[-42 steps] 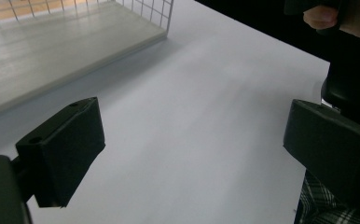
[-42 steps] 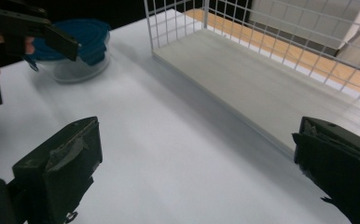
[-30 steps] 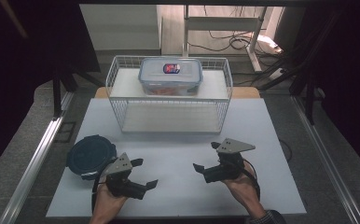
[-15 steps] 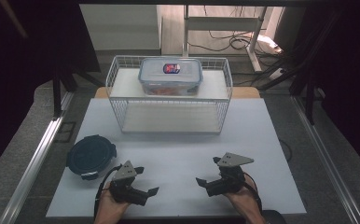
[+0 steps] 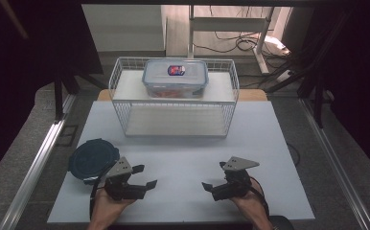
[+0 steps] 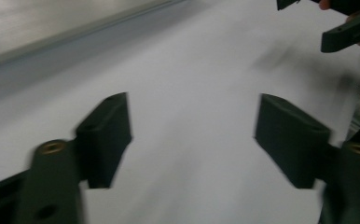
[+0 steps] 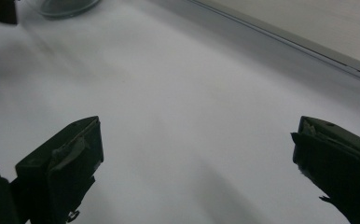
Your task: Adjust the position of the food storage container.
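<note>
Change since a second before: both grippers had dropped toward the near edge of the table; the left gripper (image 5: 147, 177) had slid away from the round lidded container (image 5: 93, 158) it had been touching, and the right gripper (image 5: 208, 181) had sunk lower on the white surface.
Left jaws: they had just been closing, yet stood apart with nothing between them; the left gripper view (image 6: 192, 140) showed only bare tabletop in the gap.
Right jaws: spread wide, nothing between them, bare tabletop in the right gripper view (image 7: 194, 154).
Left gripper place: at about 7 o'clock on the table (image 5: 183, 158), jaws pointing toward 3 o'clock, held by the person's left hand (image 5: 107, 207).
Right gripper place: at about 5 o'clock on the table, jaws pointing toward 9 o'clock, held by the right hand (image 5: 248, 203); the two grippers faced each other, well apart.
Round lidded container: dark blue lid, at about 8 o'clock on the table, just beside the left gripper's body, toward 10 o'clock from it; whether they touched could not be told.
Wire basket (image 5: 118, 103): white, at 12 o'clock on the table, well apart from both grippers.
Clear lidded box (image 5: 176, 79): rectangular, with a label on top, resting on the basket's upper level.
</note>
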{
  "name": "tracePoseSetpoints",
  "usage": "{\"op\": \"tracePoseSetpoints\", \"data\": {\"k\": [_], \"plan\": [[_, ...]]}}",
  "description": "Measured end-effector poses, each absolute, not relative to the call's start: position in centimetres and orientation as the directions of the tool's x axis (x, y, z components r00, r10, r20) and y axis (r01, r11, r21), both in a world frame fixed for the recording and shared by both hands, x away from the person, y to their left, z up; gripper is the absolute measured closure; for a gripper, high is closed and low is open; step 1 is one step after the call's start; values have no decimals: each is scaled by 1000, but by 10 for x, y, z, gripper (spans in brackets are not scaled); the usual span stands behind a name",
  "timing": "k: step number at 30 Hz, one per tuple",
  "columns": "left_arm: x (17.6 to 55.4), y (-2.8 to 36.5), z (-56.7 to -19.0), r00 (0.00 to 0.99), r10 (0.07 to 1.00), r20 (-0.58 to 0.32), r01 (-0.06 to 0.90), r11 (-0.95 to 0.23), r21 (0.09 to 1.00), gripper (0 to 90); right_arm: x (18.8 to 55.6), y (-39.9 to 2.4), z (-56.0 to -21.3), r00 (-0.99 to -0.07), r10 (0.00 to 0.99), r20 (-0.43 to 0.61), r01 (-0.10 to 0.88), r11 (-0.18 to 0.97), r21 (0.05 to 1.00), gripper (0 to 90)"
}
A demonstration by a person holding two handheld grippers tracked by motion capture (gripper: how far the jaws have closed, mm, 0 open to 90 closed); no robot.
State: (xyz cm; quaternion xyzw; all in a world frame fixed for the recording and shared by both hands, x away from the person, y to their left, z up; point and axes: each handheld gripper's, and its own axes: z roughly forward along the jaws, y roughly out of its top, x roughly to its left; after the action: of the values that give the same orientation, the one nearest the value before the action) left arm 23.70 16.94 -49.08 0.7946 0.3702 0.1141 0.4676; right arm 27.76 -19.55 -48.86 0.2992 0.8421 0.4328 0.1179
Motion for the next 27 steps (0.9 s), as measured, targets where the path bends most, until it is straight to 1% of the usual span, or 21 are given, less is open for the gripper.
{"op": "tracePoseSetpoints", "data": {"k": [2,3,4,7,9,10,12,14,19,25,27], "plan": [[241,176,-486,699,697,-160,481,-293,826,422,277,-194,-489,-799,600,52,398,460,794,16],[243,179,-485,697,697,-168,486,-287,826,468,277,-193,-489,-800,598,50,397,465,791,16],[248,186,-483,687,702,-189,502,-269,822,491,277,-192,-490,-801,596,50,397,467,790,17],[257,200,-479,664,722,-195,516,-255,818,585,277,-191,-490,-801,597,47,396,470,789,18],[265,212,-476,633,748,-199,530,-231,816,671,277,-192,-490,-800,598,47,397,469,789,20],[269,220,-475,613,758,-220,543,-202,815,711,277,-192,-490,-800,599,47,398,469,789,21],[274,230,-474,576,781,-242,565,-166,808,821,277,-191,-490,-800,598,47,399,471,787,22],[276,241,-474,535,811,-238,576,-144,805,897,277,-189,-490,-805,592,44,394,477,785,23],[278,279,-475,443,864,-239,585,-76,808,899,275,-185,-491,-814,580,35,387,495,778,23],[273,327,-482,285,933,-218,589,9,808,900,277,-187,-491,-805,592,42,396,482,781,40],[270,344,-486,215,955,-206,586,43,809,899,277,-187,-491,-801,597,43,400,481,780,41]]}}
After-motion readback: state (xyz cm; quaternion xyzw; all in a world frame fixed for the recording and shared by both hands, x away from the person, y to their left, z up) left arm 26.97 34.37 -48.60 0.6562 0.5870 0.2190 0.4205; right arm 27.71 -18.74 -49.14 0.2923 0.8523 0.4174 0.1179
